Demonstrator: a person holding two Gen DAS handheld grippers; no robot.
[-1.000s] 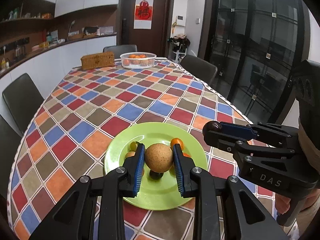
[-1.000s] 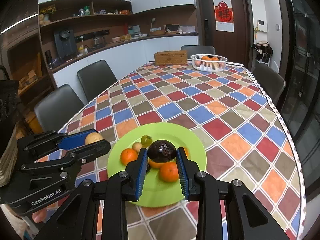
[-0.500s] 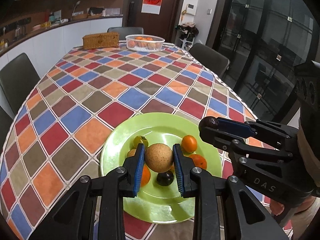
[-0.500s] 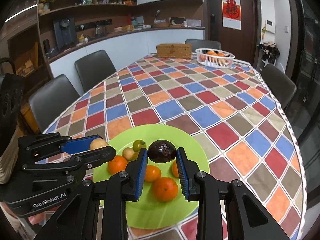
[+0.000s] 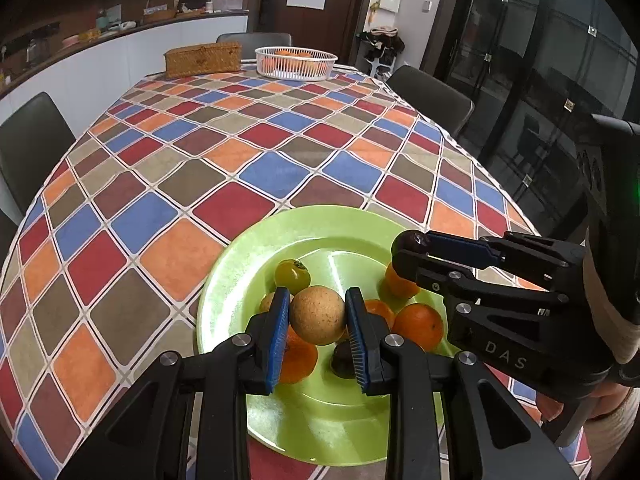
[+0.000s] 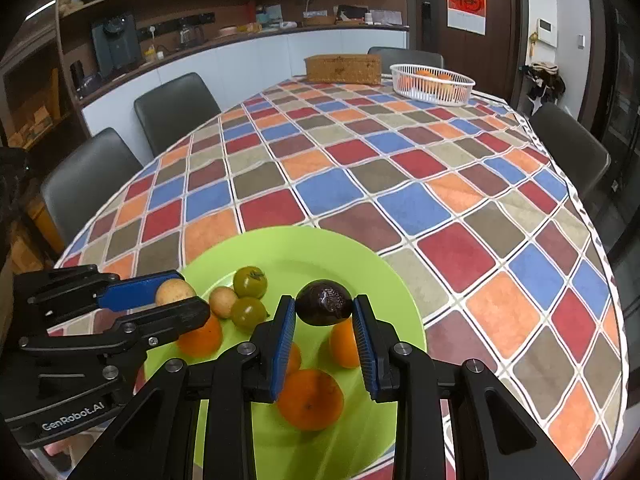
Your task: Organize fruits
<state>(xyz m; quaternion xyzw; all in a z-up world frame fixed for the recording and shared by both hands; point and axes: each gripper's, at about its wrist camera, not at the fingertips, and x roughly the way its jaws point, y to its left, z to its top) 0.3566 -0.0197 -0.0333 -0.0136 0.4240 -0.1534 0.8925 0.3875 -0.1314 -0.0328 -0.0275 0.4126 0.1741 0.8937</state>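
Note:
A green plate (image 5: 256, 264) (image 6: 280, 248) lies at the near end of the checked table. My left gripper (image 5: 318, 314) is shut on a round tan fruit (image 5: 318, 314), held just above the plate's fruit. My right gripper (image 6: 324, 310) is shut on a dark purple wrinkled fruit (image 6: 325, 305) over the plate. On the plate lie several oranges (image 6: 310, 398), two small green fruits (image 6: 250, 282), a small tan fruit (image 6: 223, 301) and a dark fruit (image 5: 342, 358). Each gripper shows in the other's view, the right gripper (image 5: 412, 246) and the left gripper (image 6: 176, 294).
A white basket (image 5: 296, 64) (image 6: 432, 82) with oranges and a woven box (image 5: 204, 58) stand at the table's far end. Dark chairs (image 6: 176, 108) surround the table. A counter with appliances runs along the left wall. Glass doors are on the right.
Both grippers have come forward and down toward the plate, each still holding its fruit. The plate now fills more of both views.

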